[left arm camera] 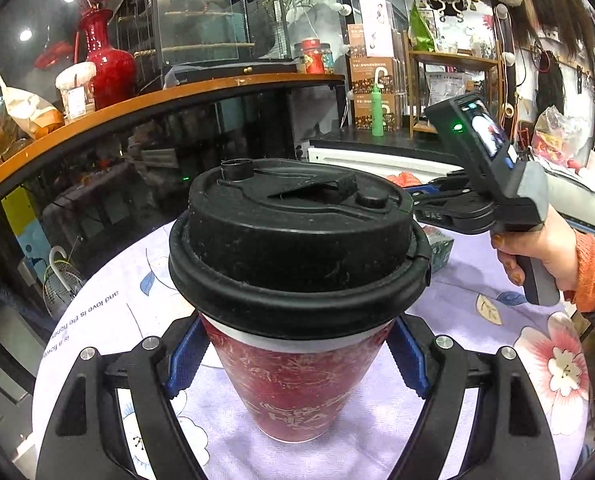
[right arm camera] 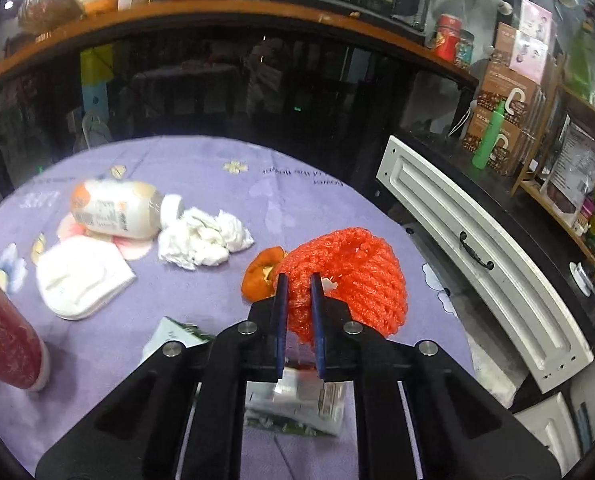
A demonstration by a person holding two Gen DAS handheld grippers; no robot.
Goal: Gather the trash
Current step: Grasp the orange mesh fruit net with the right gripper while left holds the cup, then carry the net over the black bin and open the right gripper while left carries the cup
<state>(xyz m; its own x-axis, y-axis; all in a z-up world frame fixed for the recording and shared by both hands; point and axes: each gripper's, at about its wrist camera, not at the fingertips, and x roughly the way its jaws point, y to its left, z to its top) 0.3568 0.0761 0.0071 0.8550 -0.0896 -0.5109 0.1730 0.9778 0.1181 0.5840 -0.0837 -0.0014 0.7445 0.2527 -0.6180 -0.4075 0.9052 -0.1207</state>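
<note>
A red paper cup (left arm camera: 293, 380) with a black lid (left arm camera: 297, 240) stands upright between my left gripper's blue pads (left arm camera: 183, 360); the left gripper (left arm camera: 297, 360) is shut on it. My right gripper (right arm camera: 297, 292) is shut on an orange foam fruit net (right arm camera: 353, 276) above the round table. Beside the net lies an orange peel (right arm camera: 259, 274). On the purple cloth lie crumpled white tissue (right arm camera: 201, 240), a tipped white bottle (right arm camera: 115, 210), a white mask-like pad (right arm camera: 81, 280) and a green-white carton (right arm camera: 297, 404). The cup also shows at the left of the right wrist view (right arm camera: 1, 336).
The round table has a purple flowered cloth (left arm camera: 497, 400). A dark counter with an orange top (left arm camera: 137, 104) curves behind it. A white cabinet with a drawer handle (right arm camera: 475, 256) stands to the right. The person's hand holds the right gripper's handle (left arm camera: 533, 248).
</note>
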